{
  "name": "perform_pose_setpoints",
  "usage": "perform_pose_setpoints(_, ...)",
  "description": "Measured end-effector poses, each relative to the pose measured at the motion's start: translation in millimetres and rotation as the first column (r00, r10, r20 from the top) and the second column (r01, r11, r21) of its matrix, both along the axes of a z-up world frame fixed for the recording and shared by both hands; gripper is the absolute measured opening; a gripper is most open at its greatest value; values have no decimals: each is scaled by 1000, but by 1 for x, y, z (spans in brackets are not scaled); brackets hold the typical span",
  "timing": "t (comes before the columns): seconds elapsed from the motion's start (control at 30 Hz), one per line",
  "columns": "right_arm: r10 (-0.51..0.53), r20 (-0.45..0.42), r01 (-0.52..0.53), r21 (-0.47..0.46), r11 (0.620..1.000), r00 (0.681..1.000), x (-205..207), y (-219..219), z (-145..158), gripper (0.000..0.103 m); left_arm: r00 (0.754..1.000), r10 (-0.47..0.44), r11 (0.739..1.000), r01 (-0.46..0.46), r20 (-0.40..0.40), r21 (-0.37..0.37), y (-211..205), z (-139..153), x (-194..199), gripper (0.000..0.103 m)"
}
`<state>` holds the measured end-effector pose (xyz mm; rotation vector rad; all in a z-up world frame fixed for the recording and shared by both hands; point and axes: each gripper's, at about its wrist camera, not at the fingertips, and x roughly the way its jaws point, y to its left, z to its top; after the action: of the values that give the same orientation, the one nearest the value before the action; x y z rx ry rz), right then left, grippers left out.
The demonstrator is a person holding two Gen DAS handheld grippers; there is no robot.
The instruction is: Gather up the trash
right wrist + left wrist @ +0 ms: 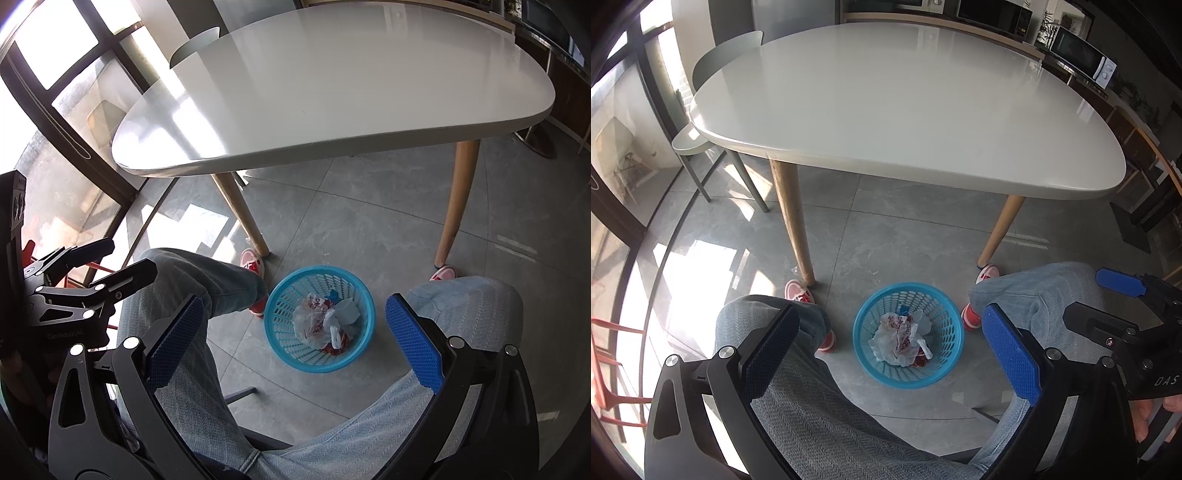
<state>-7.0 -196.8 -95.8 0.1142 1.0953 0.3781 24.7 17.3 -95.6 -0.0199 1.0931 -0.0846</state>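
Note:
A blue plastic basket (871, 365) stands on the floor between the person's feet; it also shows in the right wrist view (284, 350). Inside lie a crumpled white-and-red plastic bag (899, 338) (317, 321), a small white cup (349, 312) and other scraps. My left gripper (892, 349) is open and empty, held above the knees over the basket. My right gripper (293, 336) is open and empty too, beside the left one; it also shows at the right edge of the left wrist view (1108, 295). The left gripper shows at the left of the right wrist view (118, 258).
A white rounded table (905, 103) (332, 81) on wooden legs (792, 225) (999, 230) stands ahead. A grey chair (713, 74) sits at its far left. The person's jeans-clad knees (1045, 291) and pink shoes (799, 291) flank the basket. Glass windows are on the left.

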Motion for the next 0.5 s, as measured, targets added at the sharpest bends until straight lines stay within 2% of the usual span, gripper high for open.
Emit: perform_pose_setpoints(0.5, 3, -4, -3, -3, 1000, 1000, 0, 0, -3, 94, 1000, 8, 1000, -8, -14, -6, 4, -2, 1, 97)
